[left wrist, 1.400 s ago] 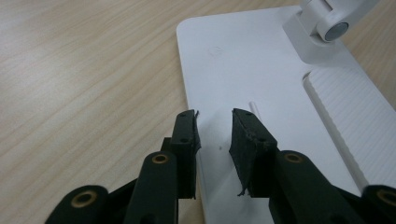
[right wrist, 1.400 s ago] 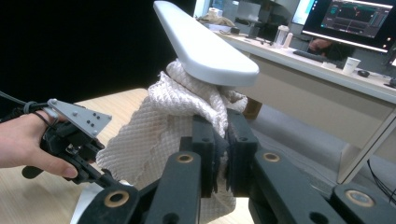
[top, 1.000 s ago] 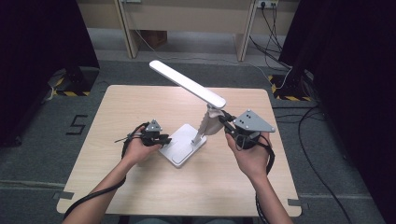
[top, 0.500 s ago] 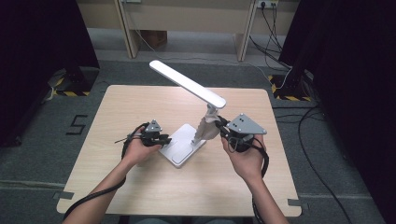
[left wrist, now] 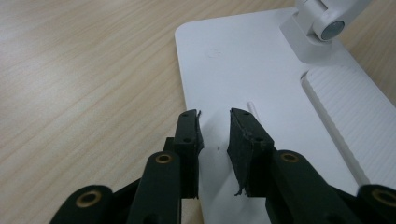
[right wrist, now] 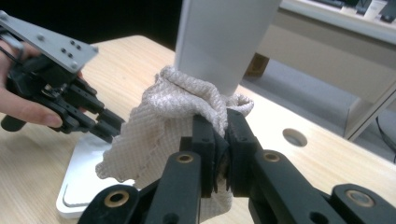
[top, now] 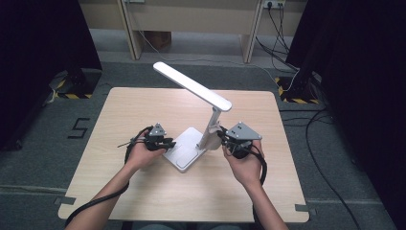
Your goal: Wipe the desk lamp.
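white desk lamp (top: 196, 117) with a flat rectangular base, an upright post and a long slim head stands near the middle of the light wooden table (top: 119, 110) in the high view. your left gripper (top: 165, 143) lies low at the base's left edge, your hand wrapped round its body. your right gripper (top: 221, 135) sits just right of the post, its tips against the post's lower part; the cloth is too small to make out from up here.

in the left gripper view, the jaws stand a narrow gap apart with nothing between them, tips resting over the near end of the lamp's white base (left wrist: 261, 79). the post's hinge (left wrist: 327, 25) shows at the top right, and a ribbed panel (left wrist: 355, 116) runs along the base's right side. bare table wood lies to the left.

in the right gripper view, your jaws are pinched tight on a bunched beige knitted cloth (right wrist: 159, 135), and the cloth is pressed against the lamp's grey-white post (right wrist: 219, 42), wrapping partly round its lower part. a fold hangs down toward the base corner (right wrist: 79, 186). your left gripper (right wrist: 109, 128) shows at the far left, tips over the base, a hand (right wrist: 23, 109) holding it.
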Action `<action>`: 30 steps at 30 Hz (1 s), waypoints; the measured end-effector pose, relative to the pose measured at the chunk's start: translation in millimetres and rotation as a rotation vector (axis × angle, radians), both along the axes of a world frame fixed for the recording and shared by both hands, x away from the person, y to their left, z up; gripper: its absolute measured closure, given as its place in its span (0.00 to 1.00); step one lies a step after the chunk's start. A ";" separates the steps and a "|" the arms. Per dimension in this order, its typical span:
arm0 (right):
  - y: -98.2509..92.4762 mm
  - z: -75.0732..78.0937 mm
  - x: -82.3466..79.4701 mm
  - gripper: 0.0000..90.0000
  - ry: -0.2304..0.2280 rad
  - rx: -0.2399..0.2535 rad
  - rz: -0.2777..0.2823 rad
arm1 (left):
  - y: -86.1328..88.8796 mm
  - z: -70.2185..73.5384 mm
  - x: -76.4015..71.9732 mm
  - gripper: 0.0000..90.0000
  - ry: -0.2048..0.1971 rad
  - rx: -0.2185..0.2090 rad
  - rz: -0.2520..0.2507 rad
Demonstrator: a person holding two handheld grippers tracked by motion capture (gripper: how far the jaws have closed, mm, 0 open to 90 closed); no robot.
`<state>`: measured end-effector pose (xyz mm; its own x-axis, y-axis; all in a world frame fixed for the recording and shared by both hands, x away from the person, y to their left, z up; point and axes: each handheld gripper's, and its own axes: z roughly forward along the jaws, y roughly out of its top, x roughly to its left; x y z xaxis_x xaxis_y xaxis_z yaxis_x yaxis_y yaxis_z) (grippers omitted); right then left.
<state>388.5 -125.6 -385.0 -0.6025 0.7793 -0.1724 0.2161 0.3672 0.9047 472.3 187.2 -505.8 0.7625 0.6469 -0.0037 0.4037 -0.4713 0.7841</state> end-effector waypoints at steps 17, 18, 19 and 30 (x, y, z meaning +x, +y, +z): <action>9.1 -35.6 15.2 0.94 0.090 -0.007 -0.014 | -0.5 0.2 -0.1 0.80 -0.004 0.005 -0.003; 9.7 -37.1 15.4 0.94 0.092 -0.008 -0.015 | -0.7 0.3 -0.2 0.80 -0.004 0.005 -0.002; 10.1 -38.7 15.7 0.94 0.095 -0.015 -0.009 | -0.7 0.2 -0.3 0.80 -0.004 0.005 -0.002; 24.4 -58.7 15.0 0.94 0.144 -0.006 0.012 | -0.8 0.2 -0.7 0.81 -0.003 0.004 -0.002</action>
<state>403.5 -101.1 -443.7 -0.6306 0.7711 -0.0878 0.3394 0.3757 0.8624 471.5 186.4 -505.6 0.7640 0.6452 0.0012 0.4004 -0.4756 0.7833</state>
